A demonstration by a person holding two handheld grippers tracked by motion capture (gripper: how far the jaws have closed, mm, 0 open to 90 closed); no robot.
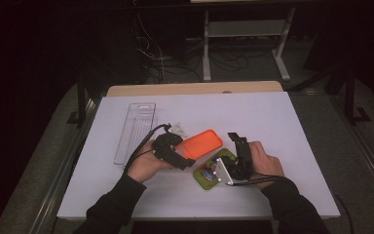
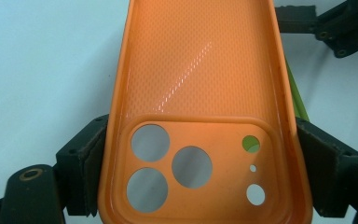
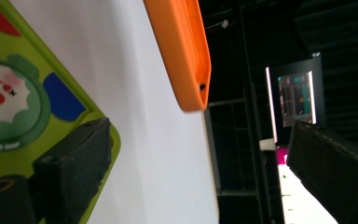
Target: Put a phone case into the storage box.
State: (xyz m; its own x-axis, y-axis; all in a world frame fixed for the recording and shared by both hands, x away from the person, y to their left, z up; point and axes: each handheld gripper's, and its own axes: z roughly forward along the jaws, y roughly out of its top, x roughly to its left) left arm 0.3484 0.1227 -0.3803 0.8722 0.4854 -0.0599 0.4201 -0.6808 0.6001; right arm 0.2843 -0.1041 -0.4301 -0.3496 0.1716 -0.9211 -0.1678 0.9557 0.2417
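On the white table top [image 1: 272, 126], seen from the high view, items run from left to right as follows. Far left: a clear plastic tray [image 1: 135, 130], long and narrow, lying flat beside the left edge. Next: the left gripper [image 1: 171, 151], held in the person's left hand [image 1: 143, 165], with its cable looping back over the wrist. A small pale object [image 1: 179, 129] lies just beyond it, too small to identify. Centre: an orange phone case [image 1: 200, 144], its near end at the left gripper. In the left gripper view the two black jaws press against the opposite long sides of the orange phone case [image 2: 200, 112] at its camera-cutout end, so the claw is clamped on it; the inner face of the case is turned to the camera. Right of centre: a green phone case [image 1: 209, 171] with a printed cartoon design, lying flat on the table just beside the orange one. Right: the right gripper [image 1: 237, 151], held in the right hand [image 1: 265, 163]. In the right gripper view its jaws stand wide apart, one resting at the corner of the green phone case [image 3: 9, 93], the other out over dark background, nothing between them.
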